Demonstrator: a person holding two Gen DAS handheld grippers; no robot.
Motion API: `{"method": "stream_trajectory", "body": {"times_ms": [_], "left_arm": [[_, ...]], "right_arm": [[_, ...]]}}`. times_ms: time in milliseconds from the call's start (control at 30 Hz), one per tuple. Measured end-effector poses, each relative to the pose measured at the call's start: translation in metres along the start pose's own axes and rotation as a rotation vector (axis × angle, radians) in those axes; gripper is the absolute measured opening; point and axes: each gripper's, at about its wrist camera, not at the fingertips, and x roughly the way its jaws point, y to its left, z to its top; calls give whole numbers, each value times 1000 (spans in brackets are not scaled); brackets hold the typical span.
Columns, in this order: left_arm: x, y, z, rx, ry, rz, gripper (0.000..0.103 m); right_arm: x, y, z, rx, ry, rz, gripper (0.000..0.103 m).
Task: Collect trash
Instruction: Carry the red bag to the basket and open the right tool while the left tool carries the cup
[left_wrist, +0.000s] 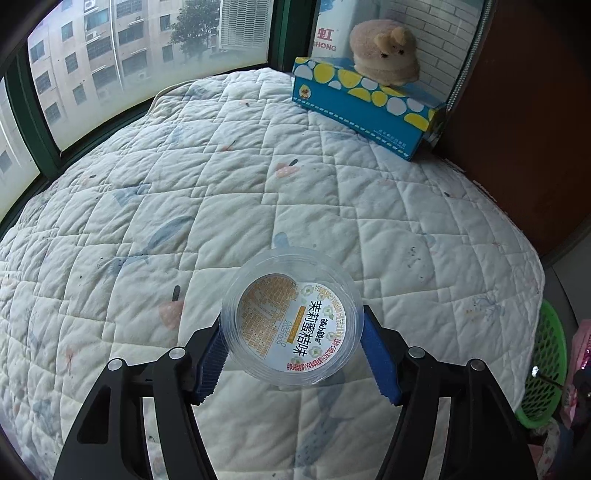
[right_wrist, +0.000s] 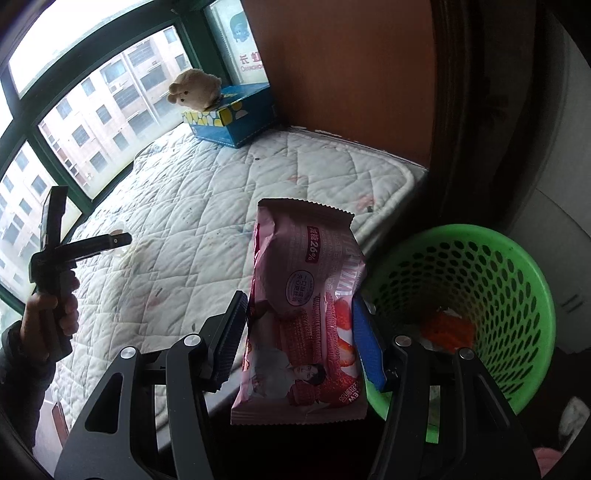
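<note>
My left gripper (left_wrist: 291, 321) is shut on a clear plastic cup (left_wrist: 295, 295) with a printed round lid, and its blue pads press on the cup's two sides. The cup hangs just above the white quilted mattress (left_wrist: 258, 177). In the right wrist view my right gripper (right_wrist: 298, 300) is shut on a pink snack packet (right_wrist: 306, 280), held upright at the mattress edge, left of a green perforated basket (right_wrist: 480, 280). An orange wrapper (right_wrist: 448, 326) lies in the basket. The left gripper (right_wrist: 110, 240) also shows far left, held by a hand (right_wrist: 48, 314).
A blue spotted tissue box (left_wrist: 365, 107) with a beige plush toy (left_wrist: 384, 48) on it stands at the mattress's far corner by a brown panel (left_wrist: 524, 129). Windows (left_wrist: 110, 55) run along the far left side. The green basket (left_wrist: 550, 354) sits off the mattress's right edge.
</note>
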Motion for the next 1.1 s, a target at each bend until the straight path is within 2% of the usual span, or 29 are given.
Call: {"method": "stream_trajectory", "body": {"times_ms": [267,467,567,667,800,900,1100], "left_arm": [[-48,-64,-11,92,-71,-95,65],[-67,-120,-32,163,-80,-163,65],[-72,-148,-43,201,-77,-192,65],[-74,-175,-51,240,-74,-217,65],[-77,-208,-58,283,-65,-252,65],[-77,-230,-63,316,-58,-270,65],[-71,-263,-73,358,-34,-290,65]], "right_arm": [[-15,-39,-12,51,-11,-57,57],[-21,-68,-18,65,-10,-83,61],[-25,-83,-19,83,-16,-101,62],[-28,-99,-19,119,-20,-90,68],[-35,-116,-20,149,-32,-96,68],[-41,-126,-19,160,-46,-88,75],[-57,-134,-18,171,-79,-92,76]]}}
